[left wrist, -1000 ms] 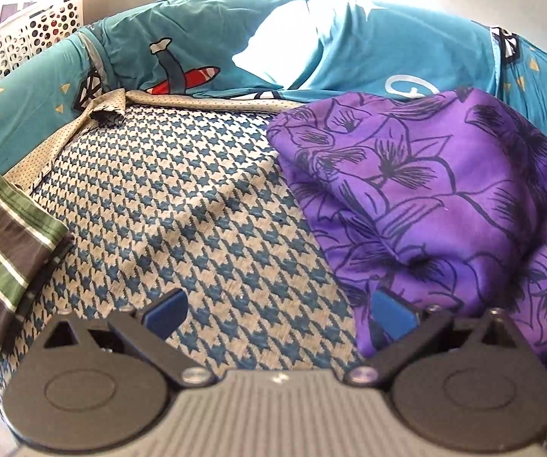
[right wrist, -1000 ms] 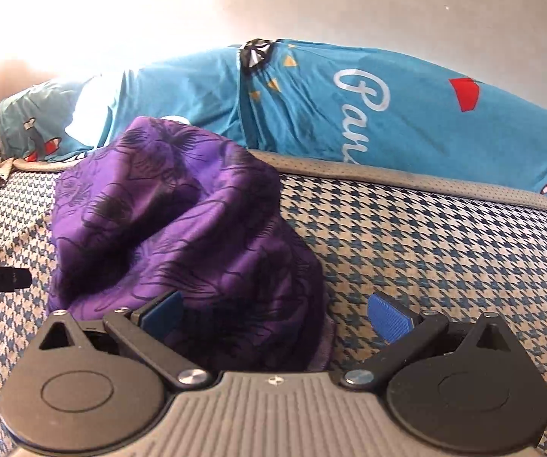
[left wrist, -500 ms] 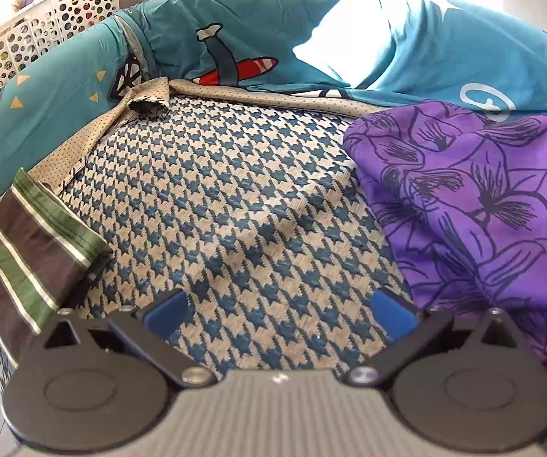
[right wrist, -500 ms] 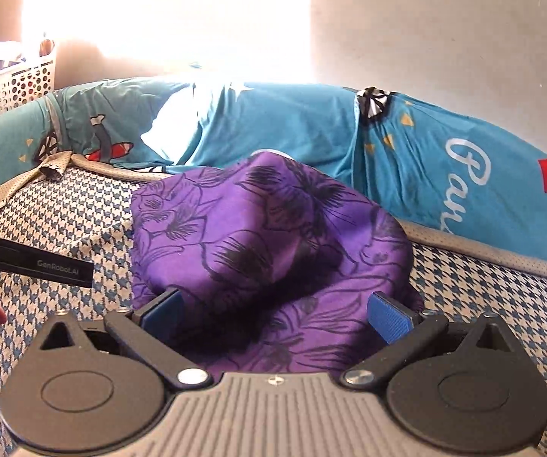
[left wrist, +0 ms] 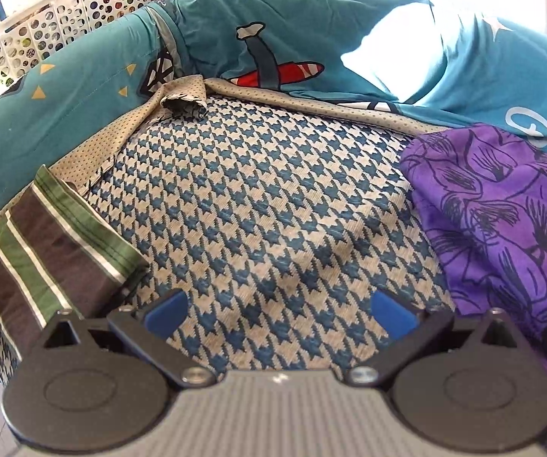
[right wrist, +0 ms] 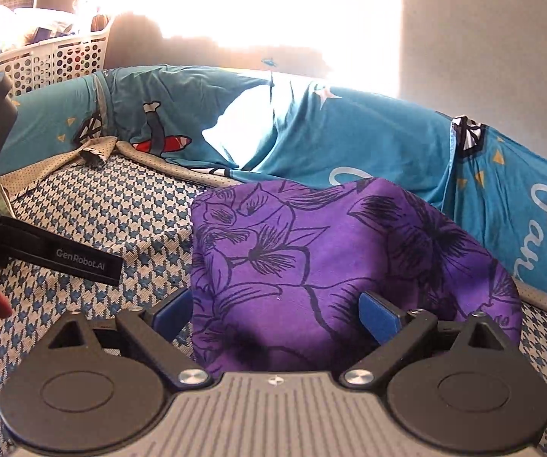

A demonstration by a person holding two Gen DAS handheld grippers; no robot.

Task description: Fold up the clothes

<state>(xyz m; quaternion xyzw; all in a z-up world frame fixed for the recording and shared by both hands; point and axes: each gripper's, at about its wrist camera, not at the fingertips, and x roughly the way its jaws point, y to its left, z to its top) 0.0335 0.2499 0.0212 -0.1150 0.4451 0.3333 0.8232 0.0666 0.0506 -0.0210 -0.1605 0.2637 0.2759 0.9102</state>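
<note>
Both sets of fingers stood spread over the houndstooth cover [left wrist: 273, 205].

My left gripper [left wrist: 279, 308] gaped with only bare cover between its pads; my right gripper [right wrist: 275, 310] was narrowing its jaws, the purple floral garment [right wrist: 349, 251] heaped between them, pads not yet pressing it. That garment lay by the cover's far edge, the folded striped cloth [left wrist: 52, 240] at its left edge.

left gripper [left wrist: 279, 310] jaws wide apart, right gripper [right wrist: 275, 310] closing

Sunlit pale wall [right wrist: 482, 38] behind a houndstooth-covered bed [left wrist: 273, 209], white basket [left wrist: 45, 30].
</note>
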